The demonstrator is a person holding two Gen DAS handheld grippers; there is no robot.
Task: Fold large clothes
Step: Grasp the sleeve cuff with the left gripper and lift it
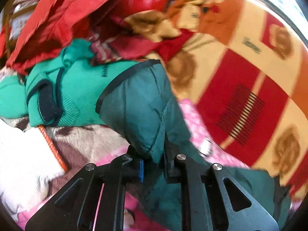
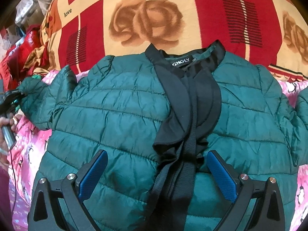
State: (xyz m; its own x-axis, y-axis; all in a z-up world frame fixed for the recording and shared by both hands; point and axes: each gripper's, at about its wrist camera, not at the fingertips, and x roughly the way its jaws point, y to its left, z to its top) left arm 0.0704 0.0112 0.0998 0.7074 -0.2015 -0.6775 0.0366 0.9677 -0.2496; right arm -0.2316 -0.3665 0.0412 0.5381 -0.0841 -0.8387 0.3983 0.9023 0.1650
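Observation:
A dark green quilted jacket (image 2: 119,111) with black collar and front trim (image 2: 192,100) lies front up on a pink sheet. My right gripper (image 2: 156,163) is open just above its lower front, fingers either side of the black trim. My left gripper (image 1: 152,165) is shut on the jacket's sleeve (image 1: 142,111) and holds it off the bed. In the right wrist view the left gripper shows at the far left edge (image 2: 11,96) on the sleeve end.
A red, cream and orange rose-patterned blanket (image 2: 146,19) lies beyond the jacket. A green knit sweater (image 1: 73,88) and red clothes (image 1: 57,19) are piled at the left. A pink printed sheet (image 2: 27,142) covers the bed, with a white and brown fleece (image 1: 77,142) beside it.

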